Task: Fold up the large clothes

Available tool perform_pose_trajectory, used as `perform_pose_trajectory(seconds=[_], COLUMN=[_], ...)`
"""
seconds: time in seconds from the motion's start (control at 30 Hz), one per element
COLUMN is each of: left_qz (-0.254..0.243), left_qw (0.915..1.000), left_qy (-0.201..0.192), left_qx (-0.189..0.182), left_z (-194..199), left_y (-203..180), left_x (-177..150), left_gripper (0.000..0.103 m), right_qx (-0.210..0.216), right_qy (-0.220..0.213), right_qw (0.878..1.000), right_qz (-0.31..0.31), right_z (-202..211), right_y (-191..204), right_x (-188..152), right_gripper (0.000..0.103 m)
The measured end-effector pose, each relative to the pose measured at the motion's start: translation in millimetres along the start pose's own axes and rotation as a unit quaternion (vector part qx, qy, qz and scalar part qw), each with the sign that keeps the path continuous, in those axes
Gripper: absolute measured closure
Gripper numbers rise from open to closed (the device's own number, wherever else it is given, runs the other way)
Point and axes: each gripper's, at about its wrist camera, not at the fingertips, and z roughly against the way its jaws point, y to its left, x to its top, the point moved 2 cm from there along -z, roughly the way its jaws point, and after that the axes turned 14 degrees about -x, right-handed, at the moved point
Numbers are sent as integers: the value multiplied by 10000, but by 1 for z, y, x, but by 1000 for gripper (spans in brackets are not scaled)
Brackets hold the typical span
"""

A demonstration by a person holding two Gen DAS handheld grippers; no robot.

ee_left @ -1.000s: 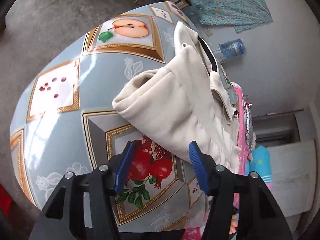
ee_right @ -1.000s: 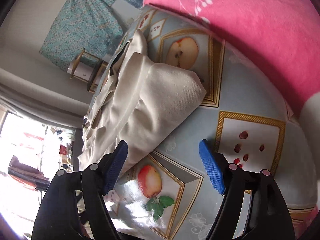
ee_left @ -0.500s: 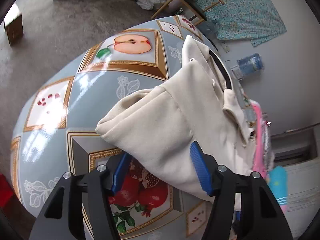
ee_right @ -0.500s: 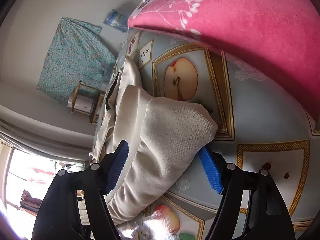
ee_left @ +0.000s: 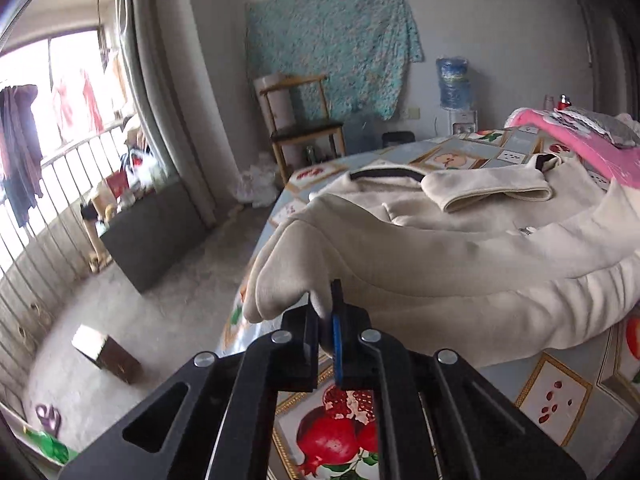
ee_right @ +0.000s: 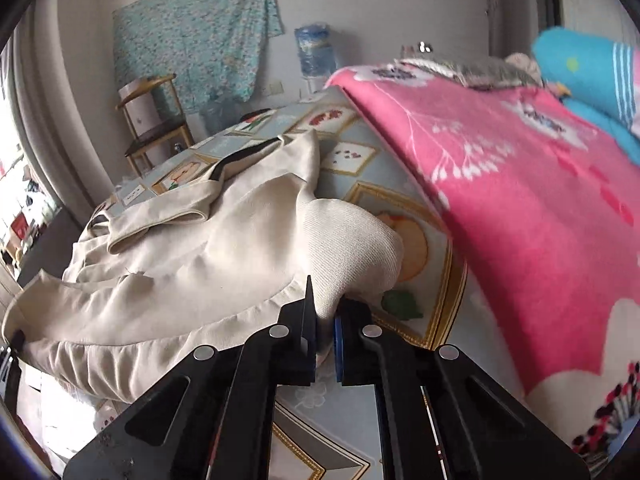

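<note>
Both tongs, left tongs [ee_left: 325, 322] and right tongs [ee_right: 325, 326], were clenched on the cream jacket [ee_left: 440, 248] lying ahead on the fruit-patterned surface [ee_left: 560, 396]; a chair [ee_left: 304, 132] stood beyond, a pink blanket [ee_right: 520, 184] to the right.

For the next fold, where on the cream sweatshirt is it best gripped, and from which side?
At the two near corners of the thick bottom hem of the cream sweatshirt, coming in low from the near table edge. The hem bunches into a firm roll there, and the left gripper and right gripper are each shut on a corner, so the body can likely lift evenly toward the collar.
</note>
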Motion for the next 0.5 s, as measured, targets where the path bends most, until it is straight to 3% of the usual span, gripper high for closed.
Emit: perform_pose_trajectory(seconds=[0.13,0.27,0.4,0.5], left_qz=[-308,-357,-125,390], left_qw=[9993,9984,9966,9901], left_qy=[-146,113,517,939], left_qx=[-149,-412,-626,-966], left_z=[20,43,68,68], left_y=[-3,7,23,34], left_x=[6,-7,-28,-46], left_gripper=[98,98,98,97], right_qx=[56,196,346,450], right_qy=[-158,-33,389,757], right_qw=[9998,9996,9986,9961], right_qz=[142,182,67,48], right_z=[23,45,58,45], right_y=[-7,-19,-34,-39], right_x=[1,-13,-42,-64], right_gripper=[98,98,98,97])
